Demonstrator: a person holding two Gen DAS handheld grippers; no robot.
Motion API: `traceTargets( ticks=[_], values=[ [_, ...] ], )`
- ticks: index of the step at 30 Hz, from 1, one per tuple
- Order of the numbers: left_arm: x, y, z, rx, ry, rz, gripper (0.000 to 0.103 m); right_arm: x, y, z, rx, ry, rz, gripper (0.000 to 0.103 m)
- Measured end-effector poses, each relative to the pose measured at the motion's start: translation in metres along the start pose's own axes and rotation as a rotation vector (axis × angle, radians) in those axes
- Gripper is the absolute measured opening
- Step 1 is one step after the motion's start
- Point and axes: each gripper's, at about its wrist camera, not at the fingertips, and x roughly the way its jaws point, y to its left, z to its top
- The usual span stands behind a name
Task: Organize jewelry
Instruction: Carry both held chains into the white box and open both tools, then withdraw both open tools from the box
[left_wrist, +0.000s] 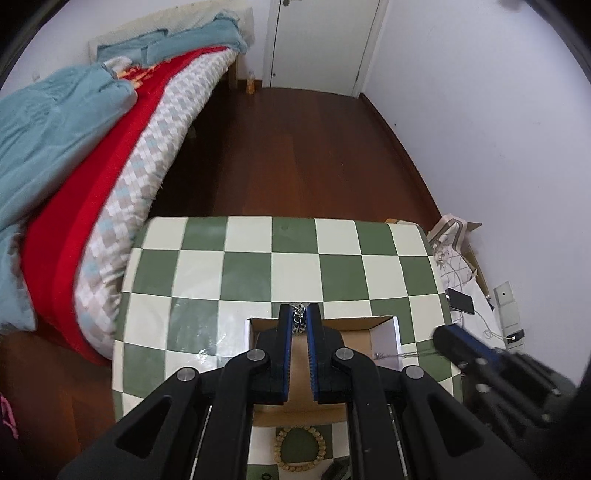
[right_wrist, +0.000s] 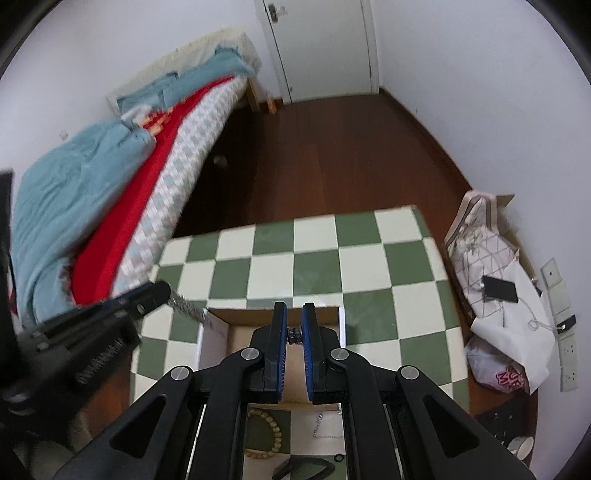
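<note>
My left gripper (left_wrist: 299, 320) is shut on one end of a silver chain (left_wrist: 298, 324), above the open cardboard box (left_wrist: 384, 334) on the checkered table. My right gripper (right_wrist: 294, 334) is shut on the other end of the silver chain (right_wrist: 294, 335), over the same box (right_wrist: 216, 334). The chain (right_wrist: 188, 307) hangs stretched from the left gripper (right_wrist: 162, 290) in the right wrist view. A wooden bead bracelet (left_wrist: 300, 448) lies on the table in front of the box; it also shows in the right wrist view (right_wrist: 266, 435). Another thin chain (right_wrist: 319, 428) lies beside it.
The green-and-white checkered table (left_wrist: 291, 266) stands next to a bed (left_wrist: 92, 177) on the left. Bags, a phone (right_wrist: 499, 289) and cables lie on the floor to the right. A dark object (right_wrist: 306, 469) lies at the table's near edge.
</note>
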Motion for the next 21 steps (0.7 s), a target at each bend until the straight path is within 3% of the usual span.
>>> traceTargets(
  ticks=[6,10,11,12,13,14,15,16,17,19,21],
  values=[
    [0.025,0.007,0.001,-0.020,0.061,-0.014,0.006,0.045,-0.006,0.002,0.009,0.084,0.000,0.008],
    [0.035,0.014,-0.005,-0.009,0.063,0.065,0.011,0.069,-0.009,0.000,0.011,0.154,0.016,0.009],
    [0.037,0.016,-0.005,-0.006,0.065,0.090,0.015,0.074,-0.010,0.001,0.012,0.172,0.015,0.009],
    [0.039,0.018,-0.007,0.003,0.063,0.131,0.034,0.081,-0.010,-0.001,0.009,0.198,0.005,0.010],
    [0.039,0.019,-0.008,0.011,0.053,0.162,0.068,0.086,-0.010,-0.001,0.006,0.216,0.005,0.018],
    [0.038,0.021,-0.008,0.019,0.038,0.192,0.085,0.090,-0.012,-0.004,0.005,0.234,-0.003,0.043],
    [0.036,0.024,-0.011,0.029,0.012,0.230,0.100,0.094,-0.013,-0.006,0.000,0.248,-0.031,0.058],
    [0.035,0.026,-0.012,0.033,0.001,0.245,0.100,0.095,-0.014,-0.009,-0.004,0.249,-0.040,0.081],
    [0.034,0.028,-0.014,0.043,-0.007,0.277,0.100,0.094,-0.014,-0.012,-0.010,0.251,-0.048,0.088],
    [0.033,0.032,-0.017,0.049,-0.012,0.312,0.102,0.094,-0.014,-0.019,-0.027,0.256,-0.090,0.088],
    [0.030,0.037,-0.024,0.041,-0.028,0.324,0.103,0.094,-0.012,-0.026,-0.053,0.257,-0.142,0.098]
  ],
)
